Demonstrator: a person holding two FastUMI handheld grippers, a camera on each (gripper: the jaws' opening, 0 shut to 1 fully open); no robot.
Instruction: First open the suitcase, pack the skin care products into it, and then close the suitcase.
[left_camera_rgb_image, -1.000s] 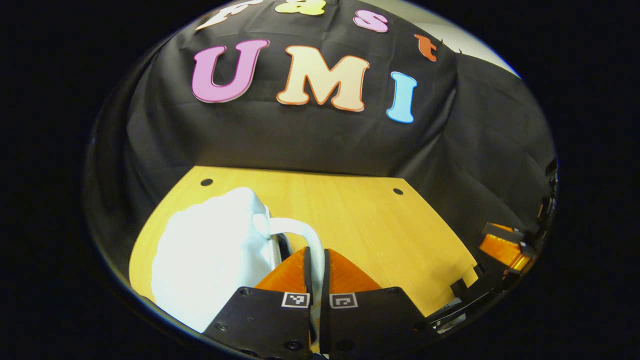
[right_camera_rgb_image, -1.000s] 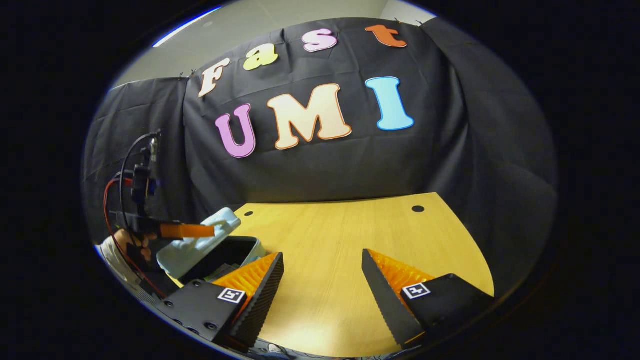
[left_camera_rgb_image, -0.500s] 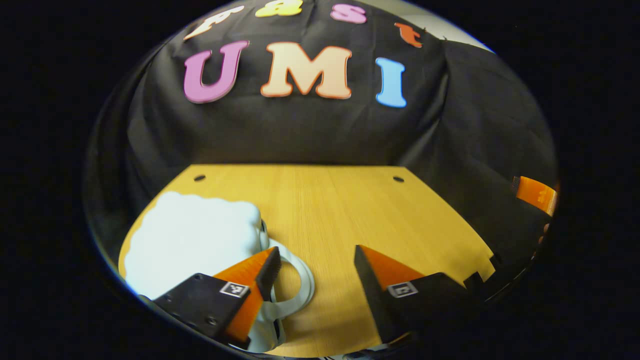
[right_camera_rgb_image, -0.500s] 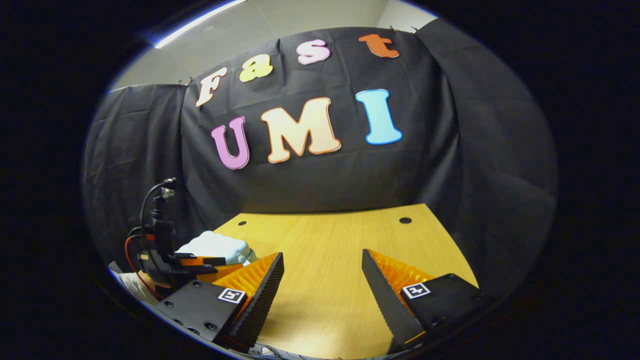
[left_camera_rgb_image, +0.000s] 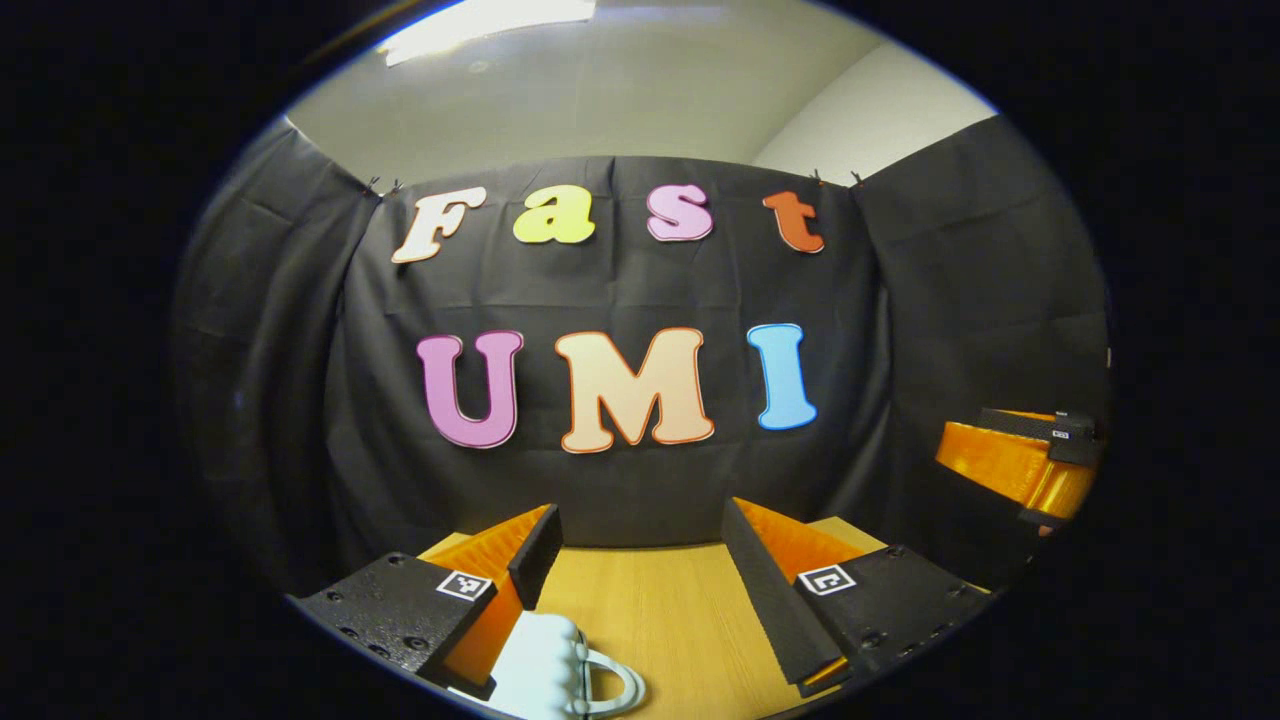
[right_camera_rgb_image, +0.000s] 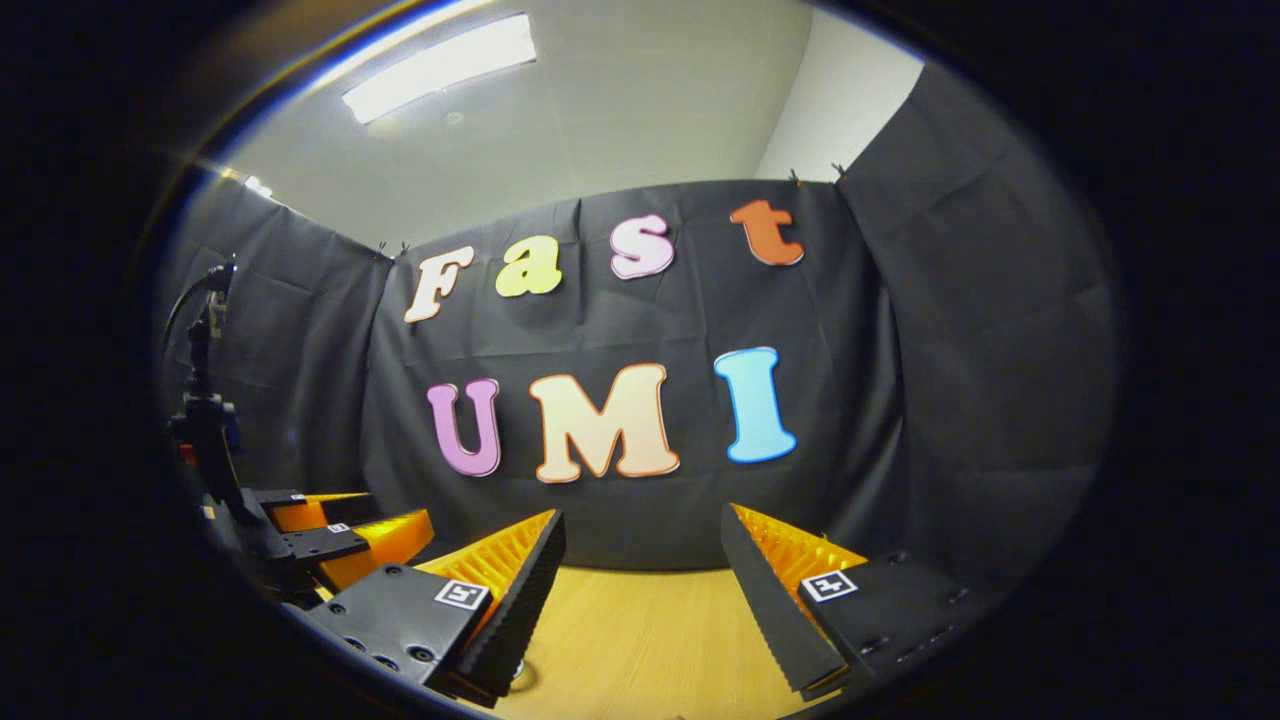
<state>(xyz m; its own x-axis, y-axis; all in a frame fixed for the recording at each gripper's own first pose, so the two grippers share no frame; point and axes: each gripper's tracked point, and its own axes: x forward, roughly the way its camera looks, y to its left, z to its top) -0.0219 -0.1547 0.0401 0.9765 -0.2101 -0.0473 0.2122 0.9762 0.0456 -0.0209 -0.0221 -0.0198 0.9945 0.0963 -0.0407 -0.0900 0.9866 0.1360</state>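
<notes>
**Both grippers up and open, suitcase low on the table**

In the left gripper view, the left gripper (left_camera_rgb_image: 640, 560) has its fingers spread wide and holds nothing. The pale suitcase (left_camera_rgb_image: 540, 675) sits on the wooden table (left_camera_rgb_image: 660, 620), just below the left finger. Its looped handle (left_camera_rgb_image: 615, 690) lies beside it on the wood. Whether its lid is shut cannot be told from here.

In the right gripper view, the right gripper (right_camera_rgb_image: 645, 570) is wide open too, with nothing between its fingers. It hangs above the table.
</notes>
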